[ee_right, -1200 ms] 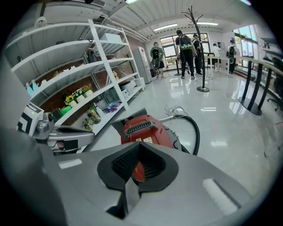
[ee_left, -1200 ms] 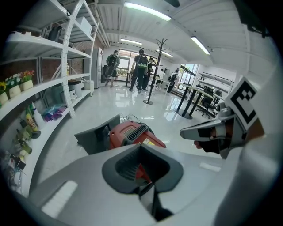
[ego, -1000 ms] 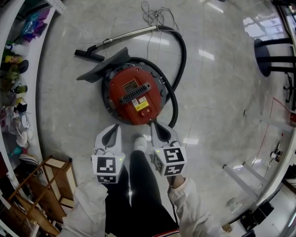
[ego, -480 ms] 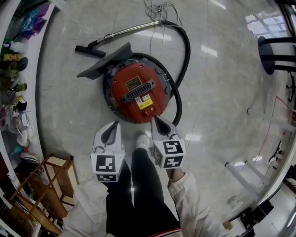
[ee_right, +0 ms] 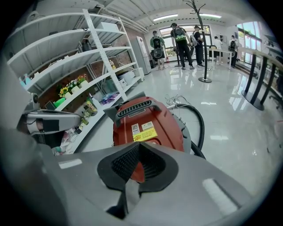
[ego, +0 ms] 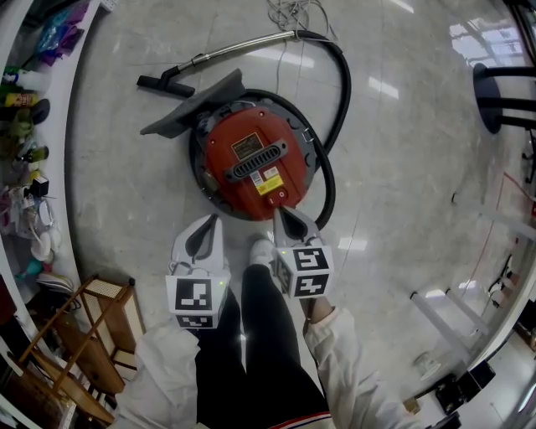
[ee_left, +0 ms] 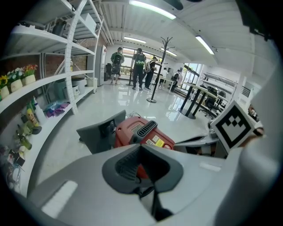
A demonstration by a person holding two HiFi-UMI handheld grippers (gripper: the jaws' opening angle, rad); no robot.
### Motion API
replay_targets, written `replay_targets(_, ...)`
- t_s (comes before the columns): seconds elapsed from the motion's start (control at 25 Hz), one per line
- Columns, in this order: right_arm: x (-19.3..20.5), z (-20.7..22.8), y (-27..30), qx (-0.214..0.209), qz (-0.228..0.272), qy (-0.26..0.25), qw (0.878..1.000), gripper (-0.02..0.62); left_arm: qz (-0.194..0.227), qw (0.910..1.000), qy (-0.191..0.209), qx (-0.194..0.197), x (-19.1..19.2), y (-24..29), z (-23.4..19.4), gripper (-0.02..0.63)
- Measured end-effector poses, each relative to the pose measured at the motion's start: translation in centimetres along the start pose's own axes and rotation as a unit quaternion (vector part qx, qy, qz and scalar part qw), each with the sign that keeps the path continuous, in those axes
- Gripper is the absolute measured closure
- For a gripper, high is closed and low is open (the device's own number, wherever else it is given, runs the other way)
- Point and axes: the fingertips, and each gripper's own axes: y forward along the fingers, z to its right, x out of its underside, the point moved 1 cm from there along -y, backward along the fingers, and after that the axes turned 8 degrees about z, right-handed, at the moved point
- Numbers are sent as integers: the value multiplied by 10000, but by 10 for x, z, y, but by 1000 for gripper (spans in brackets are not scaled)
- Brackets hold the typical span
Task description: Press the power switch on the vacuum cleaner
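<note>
Vacuum cleaner (ego: 255,163) on floor (ego: 402,184); hose (ego: 338,92) curving round its right; shelves (ego: 25,126) far left; left gripper (ego: 212,221) and right gripper (ego: 280,213) side by side just before it.

Bright open-plan lab hall: white shelving (ee_left: 57,79), glossy floor (ego: 402,151), strip lights (ee_left: 152,9).

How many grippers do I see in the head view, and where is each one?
2. The left gripper hangs over the floor, just short of the vacuum cleaner. The right gripper points at its near rim. None seem hidden.
</note>
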Motion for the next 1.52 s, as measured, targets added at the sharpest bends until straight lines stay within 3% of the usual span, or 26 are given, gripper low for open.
replay_targets(1.52,16,2,21,8,-158,-228,9996,594,27,10000,-20,40,-3,-1,-3,606)
